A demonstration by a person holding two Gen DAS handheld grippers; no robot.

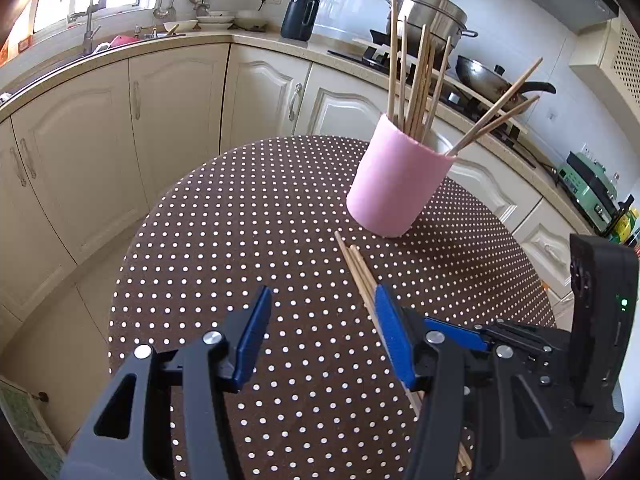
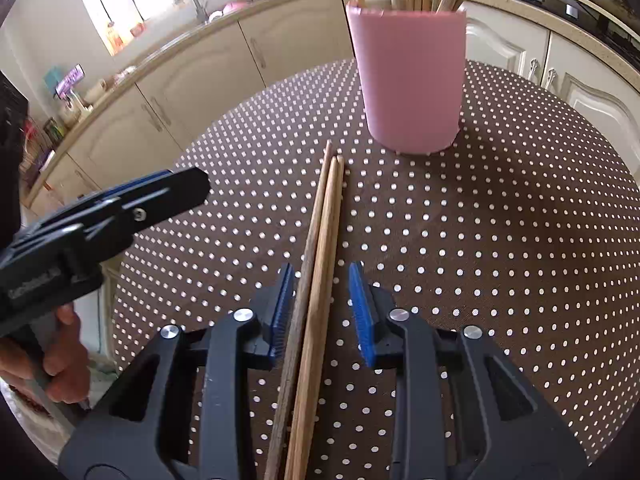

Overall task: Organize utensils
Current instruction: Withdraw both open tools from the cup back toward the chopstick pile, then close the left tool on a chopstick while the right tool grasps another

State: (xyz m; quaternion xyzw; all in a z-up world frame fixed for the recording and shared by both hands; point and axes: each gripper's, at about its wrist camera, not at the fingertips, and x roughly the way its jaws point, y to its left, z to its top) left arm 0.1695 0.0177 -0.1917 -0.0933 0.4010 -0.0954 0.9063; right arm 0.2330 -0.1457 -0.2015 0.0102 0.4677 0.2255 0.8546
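Note:
Three wooden chopsticks (image 2: 324, 220) lie side by side on the brown dotted table (image 2: 500, 220), pointing toward a pink cup (image 2: 412, 80) that holds several more chopsticks (image 1: 416, 72). My right gripper (image 2: 320, 270) straddles the lying chopsticks. Its left pad is close against the dark one and a gap shows at the right pad, so it is open. My left gripper (image 1: 322, 292) hovers open and empty over the cloth. The chopsticks (image 1: 356, 268) run under its right finger, and the cup (image 1: 396, 184) stands beyond.
Cream cabinets (image 1: 120, 140) curve around the round table (image 1: 240, 220). On the counter are a dark kettle (image 1: 299, 16), a steel pot (image 1: 432, 12) and a wok (image 1: 484, 76). A hand (image 2: 60, 360) holds the left gripper's handle at the left edge.

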